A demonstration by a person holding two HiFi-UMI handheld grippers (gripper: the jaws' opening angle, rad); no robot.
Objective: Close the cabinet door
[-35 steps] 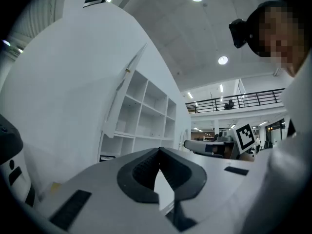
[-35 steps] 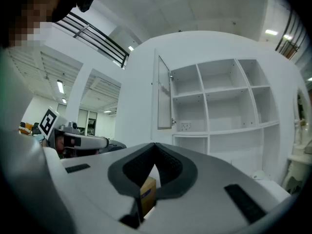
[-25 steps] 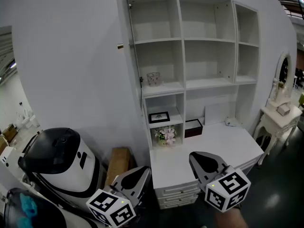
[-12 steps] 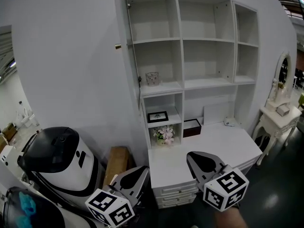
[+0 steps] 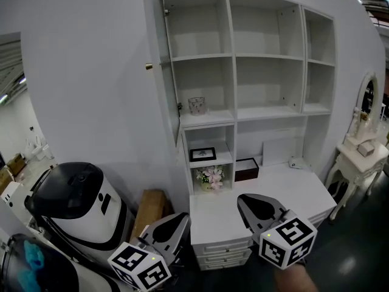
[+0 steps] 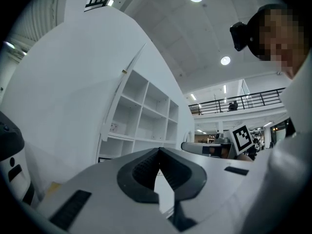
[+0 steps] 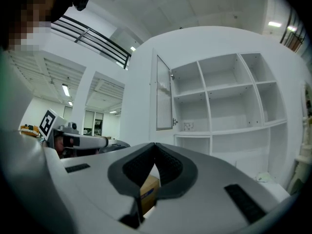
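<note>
The white cabinet (image 5: 267, 59) stands with bare shelves showing. Its door (image 5: 161, 47) hangs swung out on the left and looks edge-on in the head view, with a small brass knob (image 5: 148, 66). The right gripper view shows the same door (image 7: 163, 94) with a ribbed panel. In the left gripper view the door (image 6: 122, 89) is a thin slanted edge. My left gripper (image 5: 184, 218) (image 6: 159, 150) is low at the left, shut on nothing. To its right my right gripper (image 5: 243, 199) (image 7: 155, 144) is shut and empty too. Both are well short of the door.
A glass cup (image 5: 196, 105), a framed picture (image 5: 203, 154), flowers (image 5: 211, 176) and a dark box (image 5: 247, 168) sit on the lower shelves above the desk top (image 5: 285, 184). A white-and-black machine (image 5: 79, 205) and a cardboard box (image 5: 150, 208) stand at left, a small vanity table (image 5: 358, 157) at right.
The head view has shifted a little. The door and both grippers have not visibly moved.
</note>
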